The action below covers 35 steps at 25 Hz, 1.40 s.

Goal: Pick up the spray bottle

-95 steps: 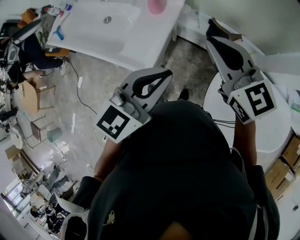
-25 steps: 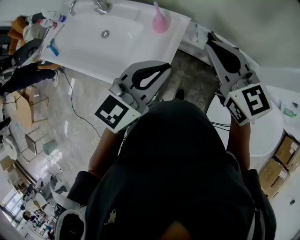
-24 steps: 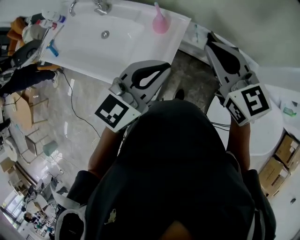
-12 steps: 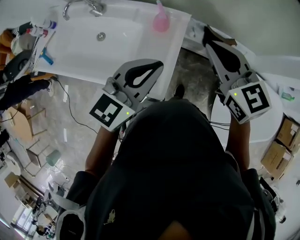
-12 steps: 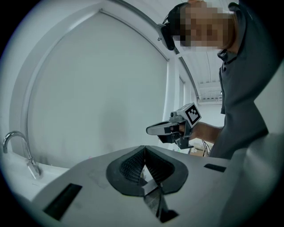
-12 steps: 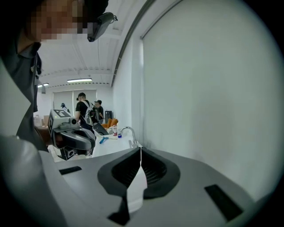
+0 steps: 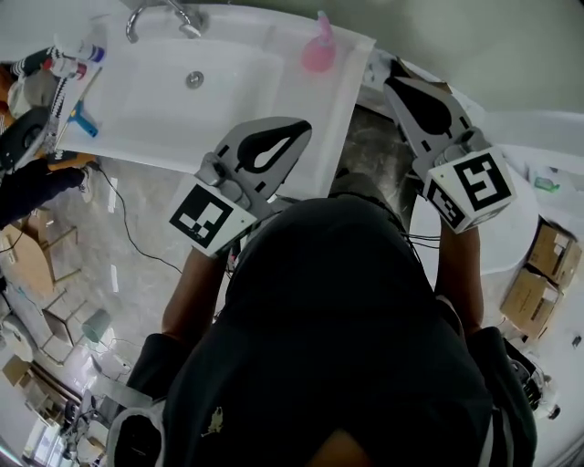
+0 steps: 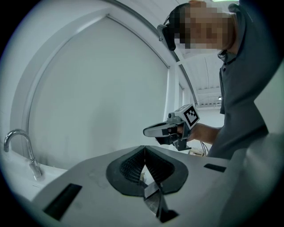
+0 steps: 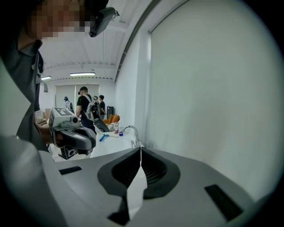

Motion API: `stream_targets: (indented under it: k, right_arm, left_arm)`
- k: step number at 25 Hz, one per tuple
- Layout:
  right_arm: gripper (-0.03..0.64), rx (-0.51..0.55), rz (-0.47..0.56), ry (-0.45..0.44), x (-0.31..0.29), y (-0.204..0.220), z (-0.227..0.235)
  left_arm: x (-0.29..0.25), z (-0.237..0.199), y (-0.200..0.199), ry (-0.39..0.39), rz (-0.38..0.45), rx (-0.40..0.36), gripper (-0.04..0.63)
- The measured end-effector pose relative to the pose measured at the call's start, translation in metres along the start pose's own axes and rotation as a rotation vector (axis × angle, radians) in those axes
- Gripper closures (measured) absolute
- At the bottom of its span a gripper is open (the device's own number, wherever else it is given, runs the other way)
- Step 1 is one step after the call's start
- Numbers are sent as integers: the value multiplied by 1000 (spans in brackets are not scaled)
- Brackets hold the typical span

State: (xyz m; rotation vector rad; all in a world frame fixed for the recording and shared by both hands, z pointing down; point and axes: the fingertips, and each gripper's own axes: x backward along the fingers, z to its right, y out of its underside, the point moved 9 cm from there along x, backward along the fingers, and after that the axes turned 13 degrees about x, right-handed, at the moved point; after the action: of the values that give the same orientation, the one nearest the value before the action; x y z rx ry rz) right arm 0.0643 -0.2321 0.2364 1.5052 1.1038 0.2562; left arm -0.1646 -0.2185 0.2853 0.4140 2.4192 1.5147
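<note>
A pink spray bottle (image 7: 318,50) stands upright on the right rim of the white sink (image 7: 137,100), seen only in the head view. My left gripper (image 7: 306,122) hovers over the sink's near right corner, short of the bottle, with its jaws shut and empty. My right gripper (image 7: 391,66) is off the sink's right edge, to the right of the bottle, also shut and empty. The left gripper view shows the left gripper (image 8: 144,146) closed at the tip and the right gripper (image 8: 171,128) beyond it. In the right gripper view the right gripper (image 9: 141,148) is closed.
A chrome faucet (image 7: 160,11) rises at the back of the sink. Small bottles (image 7: 68,55) and a blue tool (image 7: 80,119) lie at its left end. A round white table (image 7: 511,210) and cardboard boxes (image 7: 538,274) are at the right. People stand far behind (image 9: 86,104).
Both grippers have moved toward the sink and the pink bottle, and the sink now sits closer under them in the head view. Both pairs of jaws stayed shut.
</note>
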Motion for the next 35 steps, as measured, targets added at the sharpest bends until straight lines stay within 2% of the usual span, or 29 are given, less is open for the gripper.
stream_targets:
  k: [4, 8, 14, 18, 23, 27, 31, 35]
  right_arm:
    - [607, -1, -14, -17, -17, 6, 20]
    - [607, -20, -26, -46, -40, 23, 46]
    - [607, -37, -30, -94, -75, 39, 77]
    - [606, -41, -36, -141, -100, 53, 88]
    - [602, -62, -63, -158, -125, 69, 95]
    - [532, -74, -83, -192, -144, 80, 99]
    - [522, -74, -108, -207, -157, 90, 103]
    - [481, -92, -124, -218, -172, 98, 103]
  left_arm:
    - [-17, -15, -3, 5, -14, 3, 590]
    - [-38, -31, -3, -41, -34, 11, 591]
    - [-57, -35, -9, -101, -34, 65, 589]
    - [-64, -43, -4, -141, -51, 93, 589]
    - [-67, -49, 2, -164, -61, 121, 589]
    - [-68, -55, 9, -189, -63, 147, 590]
    - [-70, -59, 14, -213, -65, 171, 589]
    - [-68, -65, 17, -233, -61, 192, 589]
